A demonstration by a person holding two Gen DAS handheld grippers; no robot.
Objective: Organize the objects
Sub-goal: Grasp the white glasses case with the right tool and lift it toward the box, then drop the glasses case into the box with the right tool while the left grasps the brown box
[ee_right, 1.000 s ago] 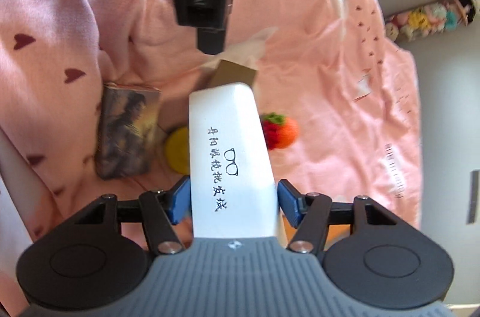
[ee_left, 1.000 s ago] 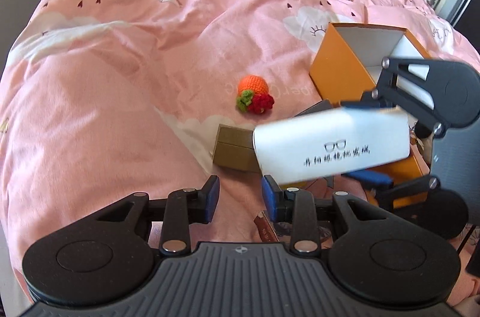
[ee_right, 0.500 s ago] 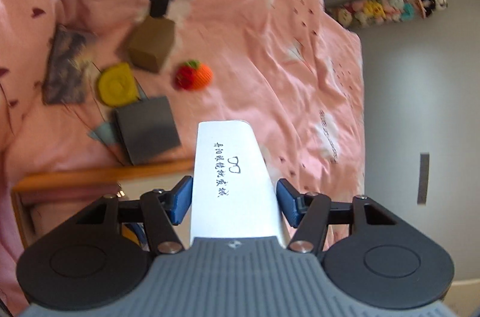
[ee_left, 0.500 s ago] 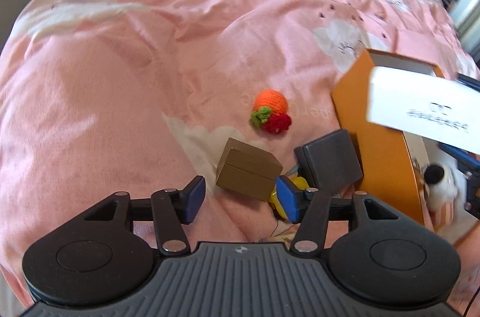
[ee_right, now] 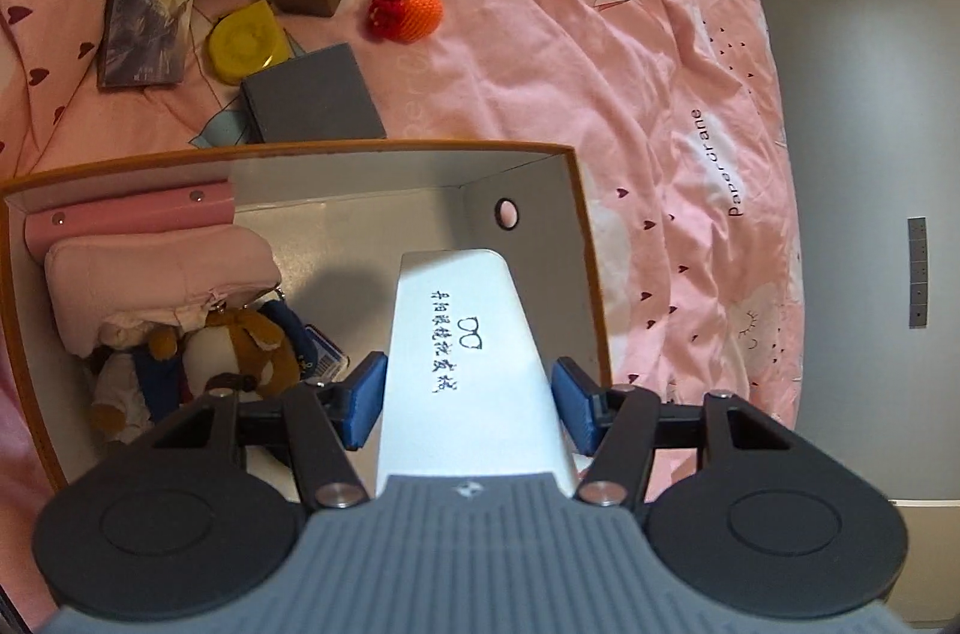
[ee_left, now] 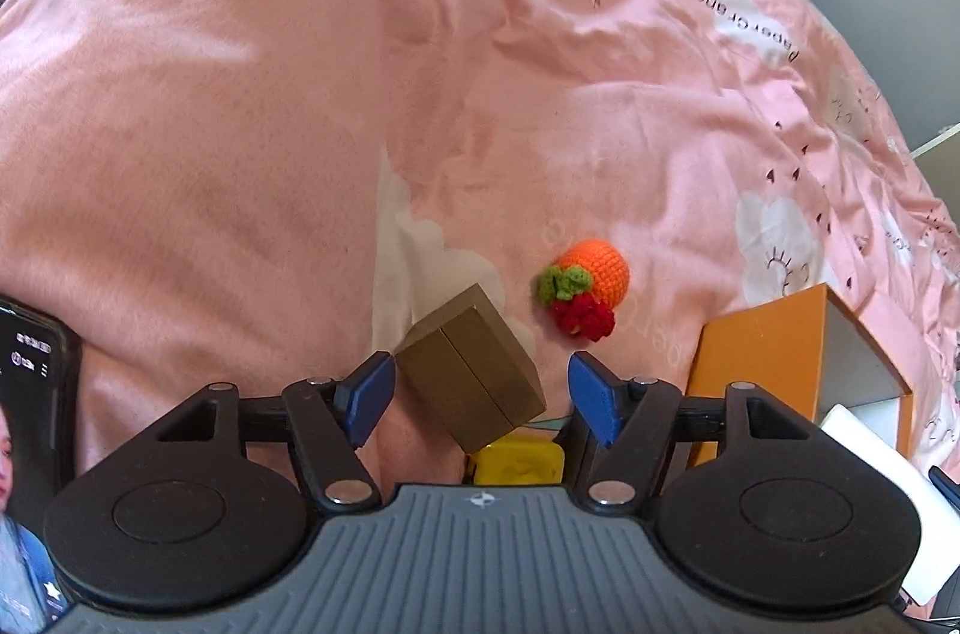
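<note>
Two claws work at once here. The white glasses case (ee_right: 465,352) sits clamped between the blue pads of the right claw (ee_right: 468,397), held above the open orange box (ee_right: 576,238), over the bare part of its floor, so the step in hand looks like dropping the case in; the next move calls for lowering it beside the pink pouch (ee_right: 162,268) and plush toys (ee_right: 198,352) and then letting go. The left claw (ee_left: 480,397) hangs over the brown box (ee_left: 474,373) on the bed (ee_left: 240,94), its jaws opening with the box between them but not pressed, probably the next pick. Around it lie the crocheted orange (ee_left: 585,286), the yellow case (ee_right: 243,40), the grey box (ee_right: 312,94) and a photo card (ee_right: 150,16). The yellow case is mostly hidden under the left claw's body in its own view, a phone (ee_left: 30,430) is cut off at the edge, and the small blue item (ee_right: 324,355) among the toys is hard to identify.
</note>
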